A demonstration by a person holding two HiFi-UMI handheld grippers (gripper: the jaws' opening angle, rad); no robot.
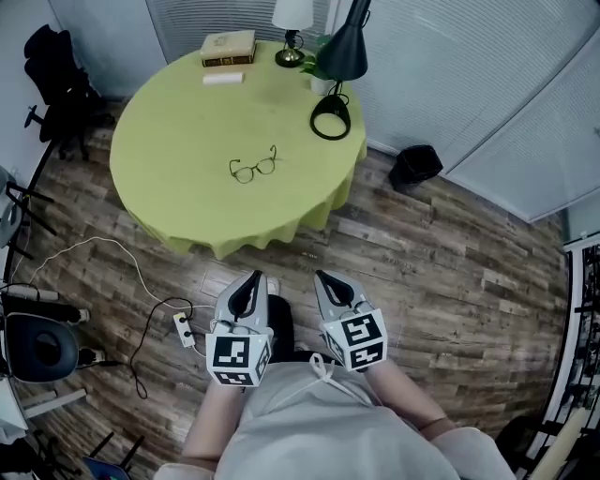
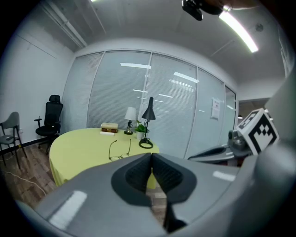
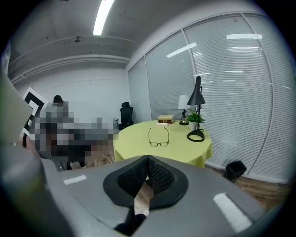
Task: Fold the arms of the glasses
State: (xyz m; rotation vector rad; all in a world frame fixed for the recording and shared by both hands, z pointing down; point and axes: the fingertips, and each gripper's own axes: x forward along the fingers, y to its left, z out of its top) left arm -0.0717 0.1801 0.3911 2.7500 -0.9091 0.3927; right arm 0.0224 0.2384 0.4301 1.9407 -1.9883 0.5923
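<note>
Glasses [image 1: 253,168] with thin dark rims lie near the middle of a round table [image 1: 169,202] draped in a yellow-green cloth. Both arms of the glasses are spread wide, so in my judgement the folding has not begun, and each arm has yet to be swung in.

From left to right in the head view, a black office chair [image 1: 54,80] stands by the wall. Then comes the table, with stacked books [image 1: 228,47], a small white-shaded lamp [image 1: 292,19] and a black desk lamp [image 1: 339,56] along its far edge. A black bin [image 1: 415,167] sits on the wood floor beyond the table.

The person stands well apart from the table, holding both tools low in front of the body and side by side. Both tools point toward the table and tilt slightly downward. The left gripper [image 1: 255,275] is clenched with nothing between its jaws — its own view shows the dark pads meeting at the tip. The right gripper [image 1: 319,275] is likewise closed and empty. Neither gripper is near the glasses, so an approach to the table likely comes first.
</note>
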